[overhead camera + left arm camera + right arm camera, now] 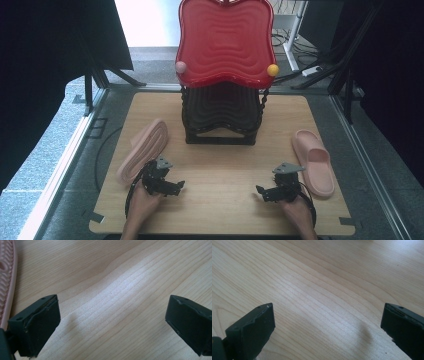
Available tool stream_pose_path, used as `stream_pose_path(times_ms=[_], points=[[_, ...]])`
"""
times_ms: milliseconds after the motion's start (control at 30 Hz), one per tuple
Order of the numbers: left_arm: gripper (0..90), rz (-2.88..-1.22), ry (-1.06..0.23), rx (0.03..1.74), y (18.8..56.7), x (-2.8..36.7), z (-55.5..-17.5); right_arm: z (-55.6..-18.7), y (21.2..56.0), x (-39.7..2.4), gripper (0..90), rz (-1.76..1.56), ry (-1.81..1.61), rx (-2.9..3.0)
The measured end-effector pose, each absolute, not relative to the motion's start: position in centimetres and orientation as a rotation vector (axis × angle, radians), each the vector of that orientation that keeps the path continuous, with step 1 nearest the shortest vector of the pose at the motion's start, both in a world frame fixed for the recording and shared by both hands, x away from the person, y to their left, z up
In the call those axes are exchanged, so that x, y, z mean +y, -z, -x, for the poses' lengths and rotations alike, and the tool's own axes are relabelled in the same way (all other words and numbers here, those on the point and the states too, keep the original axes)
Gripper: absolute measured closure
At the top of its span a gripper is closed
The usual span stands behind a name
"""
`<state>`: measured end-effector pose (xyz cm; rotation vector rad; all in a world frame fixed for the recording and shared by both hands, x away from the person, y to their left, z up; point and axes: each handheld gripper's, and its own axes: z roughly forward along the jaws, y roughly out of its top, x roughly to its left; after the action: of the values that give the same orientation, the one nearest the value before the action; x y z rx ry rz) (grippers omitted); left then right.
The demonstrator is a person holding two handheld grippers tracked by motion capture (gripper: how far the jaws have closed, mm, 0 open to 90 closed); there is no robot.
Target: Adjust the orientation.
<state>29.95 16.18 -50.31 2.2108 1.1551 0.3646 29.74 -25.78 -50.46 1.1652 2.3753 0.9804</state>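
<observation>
Both the left gripper (172, 186) and the right gripper (264, 192) hover low over the wooden table (225, 165), jaws spread wide with nothing between them. One pink slipper (145, 148) lies, seemingly sole-up, just beside the left gripper; the other slipper (315, 161) sits near the right.

Wooden table (220, 165) on grey floor (45, 150), dark surroundings.

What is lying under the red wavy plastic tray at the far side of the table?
Under the red wavy plastic tray stands a black wavy rack on the wooden board. The tray covers the rack's top, so anything lying there is hidden.
</observation>
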Motion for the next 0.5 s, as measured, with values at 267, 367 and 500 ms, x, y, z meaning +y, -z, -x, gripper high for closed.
stream_pose_path(times_ms=[267, 367, 500], points=[[0.5, -2.233, -0.302, 1.129, 50.8, 15.8, -30.5, -29.5, 50.4, -26.1, 0.0, -1.168, -0.978, 2.388], [0.5, -2.234, -0.286, 1.127, 50.8, 15.7, -30.8, -29.5, 50.4, -26.4, 0.0, -1.184, -0.986, 2.384], [0.5, -2.226, -0.272, 1.122, 50.4, 15.8, -31.3, -29.4, 50.3, -26.4, 0.2, -1.174, -0.988, 2.387]])
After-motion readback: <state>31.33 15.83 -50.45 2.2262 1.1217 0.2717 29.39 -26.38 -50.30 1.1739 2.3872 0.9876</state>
